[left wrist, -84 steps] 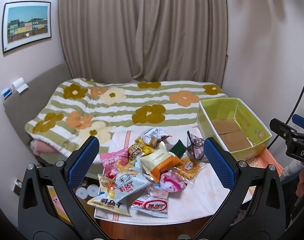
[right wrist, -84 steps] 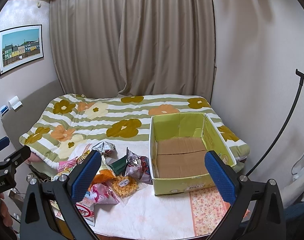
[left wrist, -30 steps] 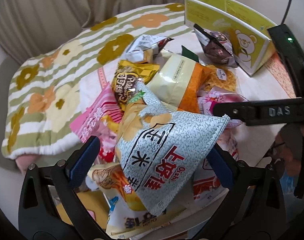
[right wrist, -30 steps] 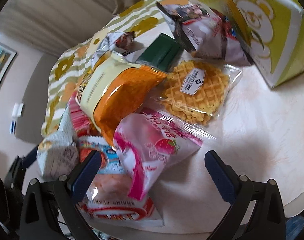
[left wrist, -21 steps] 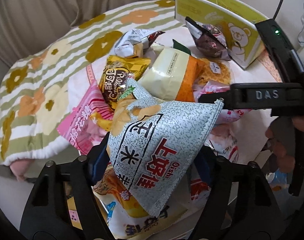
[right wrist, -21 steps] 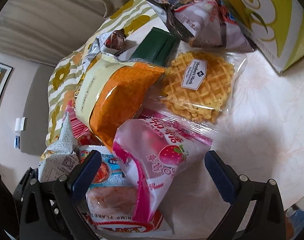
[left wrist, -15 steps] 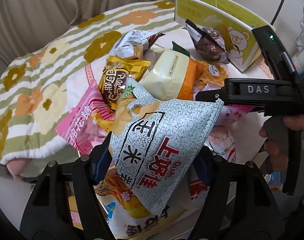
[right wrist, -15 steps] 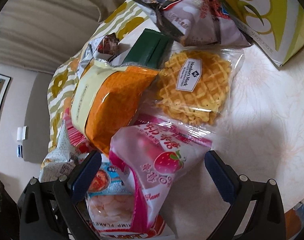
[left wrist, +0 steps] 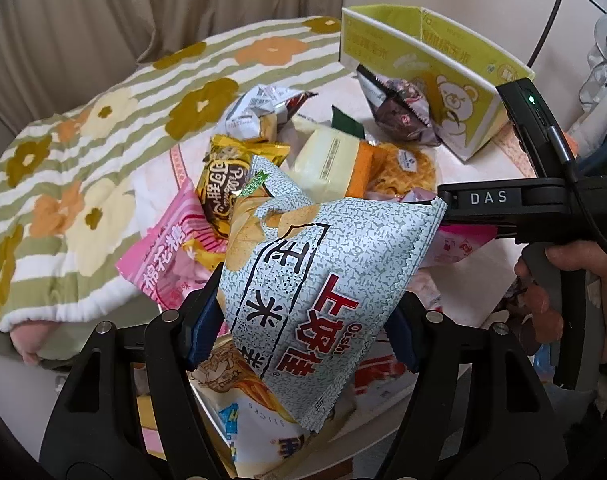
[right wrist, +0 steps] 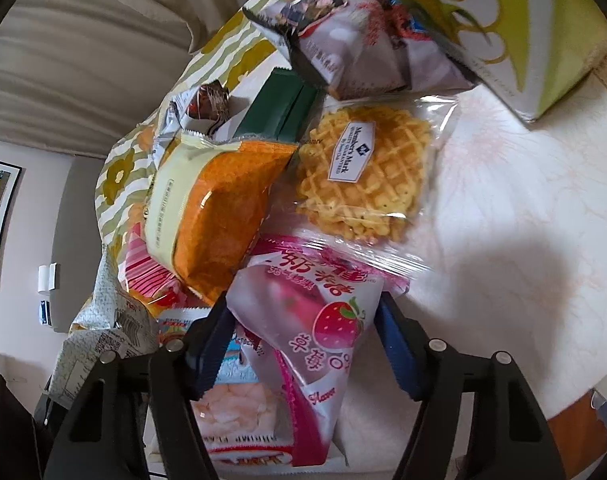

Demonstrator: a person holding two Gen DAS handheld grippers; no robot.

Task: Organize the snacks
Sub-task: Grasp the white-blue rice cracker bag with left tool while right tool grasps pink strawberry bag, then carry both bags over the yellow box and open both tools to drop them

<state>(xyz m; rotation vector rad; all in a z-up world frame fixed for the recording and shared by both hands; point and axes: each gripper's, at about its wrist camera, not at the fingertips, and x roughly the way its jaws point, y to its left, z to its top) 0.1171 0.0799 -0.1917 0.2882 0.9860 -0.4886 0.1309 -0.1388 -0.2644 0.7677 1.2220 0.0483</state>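
A heap of snack packets lies on the white-clothed table (right wrist: 503, 208). My left gripper (left wrist: 303, 320) is shut on a grey speckled chip bag (left wrist: 303, 256), both blue pads pressing its sides. The bag stands tilted over the heap. My right gripper (right wrist: 301, 340) has its jaws closing on a pink strawberry packet (right wrist: 323, 312), which sits between the pads and touches both. In the left wrist view the right gripper's black body (left wrist: 487, 200) reaches in from the right, held by a hand (left wrist: 583, 272). A yellow-green cardboard box (left wrist: 443, 68) stands at the far right of the table.
Around the pink packet lie a waffle packet (right wrist: 363, 176), an orange and cream bag (right wrist: 215, 216), a dark green packet (right wrist: 279, 108) and a purple bag (right wrist: 355, 48) leaning on the box (right wrist: 523, 40). A flowered quilt (left wrist: 103, 140) covers the bed behind.
My left jaws closed onto the grey speckled bag and hold it. My right gripper moved in over the pink strawberry packet and its jaws came together on it.
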